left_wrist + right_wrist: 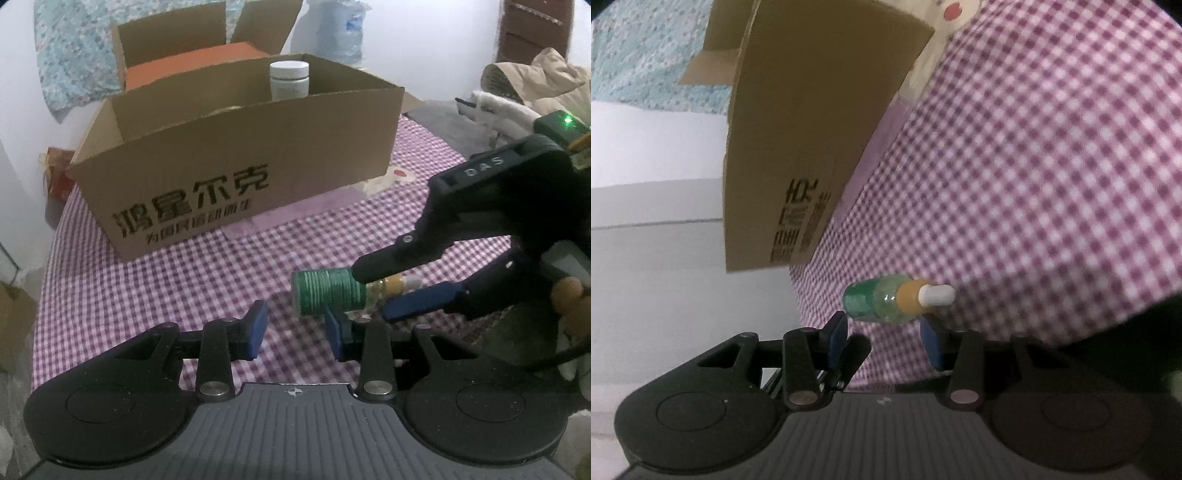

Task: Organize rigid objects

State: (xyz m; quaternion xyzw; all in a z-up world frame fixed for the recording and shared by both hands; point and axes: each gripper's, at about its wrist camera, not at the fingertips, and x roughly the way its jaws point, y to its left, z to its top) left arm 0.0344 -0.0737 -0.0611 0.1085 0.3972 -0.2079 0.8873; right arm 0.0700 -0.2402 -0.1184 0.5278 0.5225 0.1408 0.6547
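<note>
Small green-labelled clear bottle with orange collar, white tip (pixel 328 293) lies on the checked worktop (pixel 166 280), 5 o'clock of open brown cardboard box (pixel 236 155); right gripper (pixel 373 295) straddles its neck, jaws parted, positioned to pinch; left gripper (pixel 295 328) released, empty, standing by

Small green bottle (pixel 886 301) lying on checked cloth (pixel 1052 184) — just beyond parted fingertips (pixel 884 338); cardboard box (pixel 812 129) behind

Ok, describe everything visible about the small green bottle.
The small green bottle lies on its side on the checked cloth, in front of the cardboard box. It has a green label, a clear plastic-looking shoulder, an orange collar and a white tip. The right tool straddles its neck end, one finger above, one below; actual contact is unclear.
</note>
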